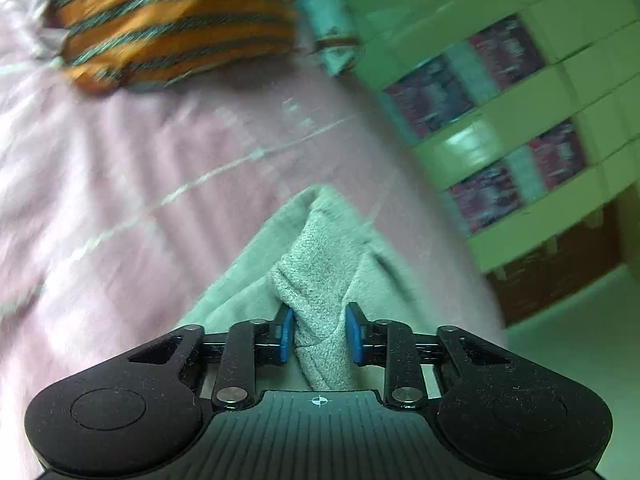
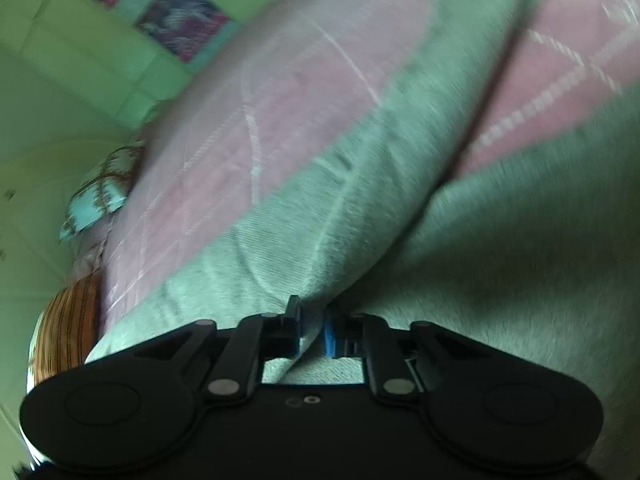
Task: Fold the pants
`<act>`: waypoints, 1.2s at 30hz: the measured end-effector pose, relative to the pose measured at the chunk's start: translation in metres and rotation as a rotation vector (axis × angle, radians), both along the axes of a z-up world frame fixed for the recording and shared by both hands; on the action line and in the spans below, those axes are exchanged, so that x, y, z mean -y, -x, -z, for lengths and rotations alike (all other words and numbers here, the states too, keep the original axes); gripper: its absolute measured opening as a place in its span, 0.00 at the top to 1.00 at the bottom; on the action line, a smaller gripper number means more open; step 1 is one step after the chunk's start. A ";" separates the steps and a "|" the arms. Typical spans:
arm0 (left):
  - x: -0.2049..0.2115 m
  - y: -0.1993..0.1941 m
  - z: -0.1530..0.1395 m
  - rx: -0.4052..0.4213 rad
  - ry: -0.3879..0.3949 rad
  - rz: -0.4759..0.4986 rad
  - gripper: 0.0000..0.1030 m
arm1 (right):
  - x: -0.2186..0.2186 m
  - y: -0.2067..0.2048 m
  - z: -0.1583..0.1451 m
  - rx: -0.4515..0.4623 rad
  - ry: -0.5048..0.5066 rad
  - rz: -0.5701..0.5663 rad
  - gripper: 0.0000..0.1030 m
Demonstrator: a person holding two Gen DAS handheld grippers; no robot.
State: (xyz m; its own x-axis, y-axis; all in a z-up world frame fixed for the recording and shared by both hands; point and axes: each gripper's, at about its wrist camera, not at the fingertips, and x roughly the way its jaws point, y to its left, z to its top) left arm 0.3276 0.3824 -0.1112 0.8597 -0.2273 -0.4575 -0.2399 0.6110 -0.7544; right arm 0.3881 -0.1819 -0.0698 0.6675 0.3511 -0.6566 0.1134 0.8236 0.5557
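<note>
The grey pants [image 2: 360, 184] lie on a pink bedsheet [image 2: 248, 92], two legs spreading away from me in the right wrist view. My right gripper [image 2: 313, 334] is shut on a fold of the pants fabric near the crotch. In the left wrist view a bunched, fleecy grey part of the pants [image 1: 320, 256] runs between the blue pads [image 1: 353, 332]. My left gripper [image 1: 319, 334] is shut on that bunched fabric, lifted a little off the pink sheet [image 1: 160, 168]. Both views are blurred by motion.
An orange and grey striped pillow [image 1: 168, 20] lies at the far end of the bed; it also shows at the left edge of the right wrist view [image 2: 66, 328]. A green tiled wall with dark patterned tiles [image 1: 500, 112] runs along the bed's side.
</note>
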 end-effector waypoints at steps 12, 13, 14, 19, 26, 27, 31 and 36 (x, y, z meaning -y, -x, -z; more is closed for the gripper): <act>-0.018 0.041 0.007 -0.107 -0.040 0.020 0.75 | -0.015 0.089 0.008 0.048 0.195 -0.243 0.96; -0.017 0.042 0.005 -0.105 -0.037 0.010 0.75 | -0.014 0.091 0.010 0.066 0.196 -0.239 0.96; -0.014 0.041 0.001 -0.101 -0.047 0.008 0.75 | -0.015 0.091 0.009 0.073 0.203 -0.239 0.96; -0.014 0.051 -0.026 -0.029 -0.072 -0.009 0.86 | -0.011 0.098 -0.021 0.154 0.174 -0.239 0.96; -0.021 0.069 -0.010 -0.083 -0.065 -0.027 0.85 | -0.009 0.094 -0.005 0.072 0.160 -0.222 0.96; -0.019 0.073 -0.010 -0.071 -0.052 -0.036 0.85 | -0.007 0.095 0.000 0.062 0.139 -0.207 0.96; -0.010 0.074 -0.009 -0.071 -0.060 -0.044 0.85 | -0.011 0.099 -0.002 0.085 0.137 -0.197 0.91; -0.005 0.061 -0.007 -0.063 -0.048 -0.034 0.80 | -0.008 0.098 -0.006 0.088 0.141 -0.197 0.87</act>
